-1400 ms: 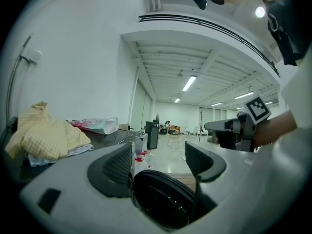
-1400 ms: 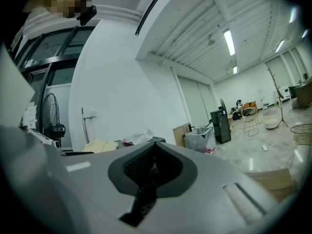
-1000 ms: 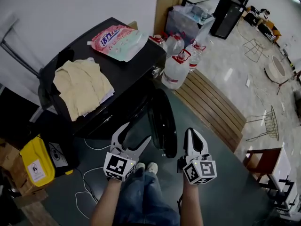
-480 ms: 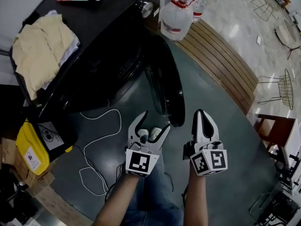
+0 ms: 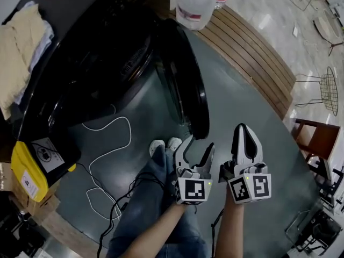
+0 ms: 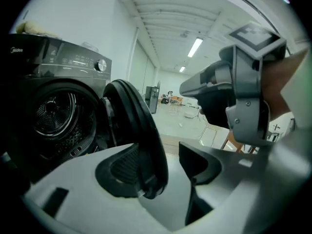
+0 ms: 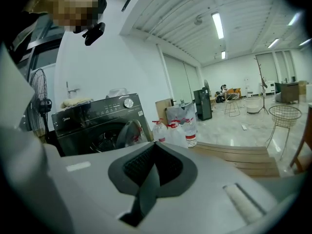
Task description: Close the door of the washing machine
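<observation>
Two grippers lower centre, our left gripper closing, washing machine door edge between its spread jaws, our right gripper pressed together.

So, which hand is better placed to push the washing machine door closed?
Left, probably. The left gripper is at the free edge of the door, which stands between its closing jaws. The right gripper, jaws together, is farther off, beside the door.

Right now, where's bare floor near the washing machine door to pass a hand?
Free: grey floor between the open door and the wooden slats. Crowded: drum side of the door, with white cable and shoes.
</observation>
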